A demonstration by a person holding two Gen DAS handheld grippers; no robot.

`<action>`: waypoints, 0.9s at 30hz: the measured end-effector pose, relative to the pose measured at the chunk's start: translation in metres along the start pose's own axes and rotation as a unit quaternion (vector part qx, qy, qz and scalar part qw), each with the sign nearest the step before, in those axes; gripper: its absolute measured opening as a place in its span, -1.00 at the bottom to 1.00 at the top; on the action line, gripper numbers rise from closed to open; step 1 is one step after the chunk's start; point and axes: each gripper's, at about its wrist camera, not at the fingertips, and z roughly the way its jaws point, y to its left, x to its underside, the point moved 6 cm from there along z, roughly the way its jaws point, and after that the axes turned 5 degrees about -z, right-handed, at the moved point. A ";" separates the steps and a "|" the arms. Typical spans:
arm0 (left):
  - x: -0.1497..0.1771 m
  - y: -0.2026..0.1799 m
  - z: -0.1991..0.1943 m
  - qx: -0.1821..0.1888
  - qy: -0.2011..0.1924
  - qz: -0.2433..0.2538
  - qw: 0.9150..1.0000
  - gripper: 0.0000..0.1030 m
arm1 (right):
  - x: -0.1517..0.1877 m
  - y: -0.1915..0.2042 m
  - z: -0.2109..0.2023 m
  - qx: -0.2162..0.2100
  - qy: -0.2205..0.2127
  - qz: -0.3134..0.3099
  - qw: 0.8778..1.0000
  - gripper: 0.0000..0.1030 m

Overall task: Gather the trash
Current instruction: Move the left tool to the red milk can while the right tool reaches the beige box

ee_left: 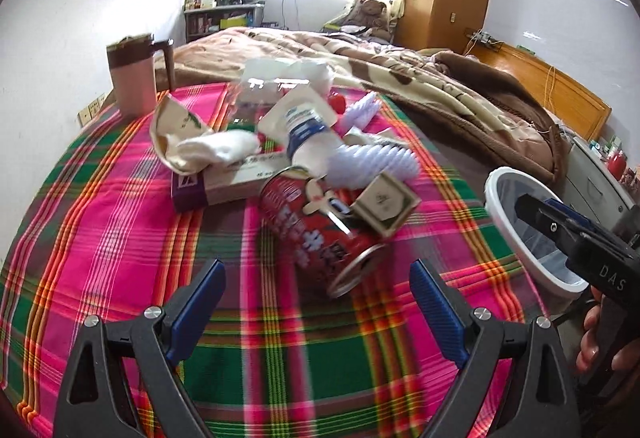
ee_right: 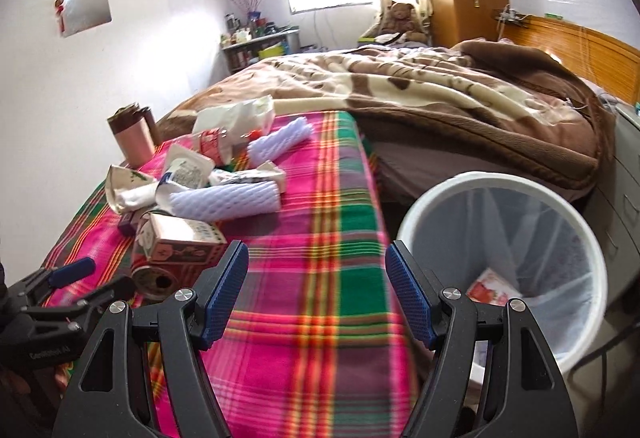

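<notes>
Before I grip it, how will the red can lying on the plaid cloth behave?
The red can lies on its side, so it probably rolls if nudged. Its end looks opened, so likely light. A small carton leans on it and may slide off.

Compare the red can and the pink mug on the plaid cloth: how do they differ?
The red can lies on its side under a small carton; the pink mug stands upright, apart from the pile. The can bears white print; the mug is plain, with a brown handle. Both rest on the plaid cloth.

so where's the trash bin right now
The white trash bin stands off the right edge of the plaid-covered bed, just right of the right tongs in the right wrist view, below the brown blanket.
</notes>
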 end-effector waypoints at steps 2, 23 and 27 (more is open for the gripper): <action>0.000 0.001 0.005 0.003 0.008 -0.003 1.000 0.83 | -0.002 0.007 0.004 -0.007 0.002 0.005 1.000 0.41; -0.016 0.065 0.019 -0.054 0.022 -0.031 0.998 0.83 | -0.017 0.047 0.032 -0.036 0.026 -0.006 0.999 0.41; -0.018 0.076 0.016 -0.066 0.019 -0.034 0.997 0.83 | -0.014 0.053 0.039 -0.044 0.043 -0.006 0.998 0.41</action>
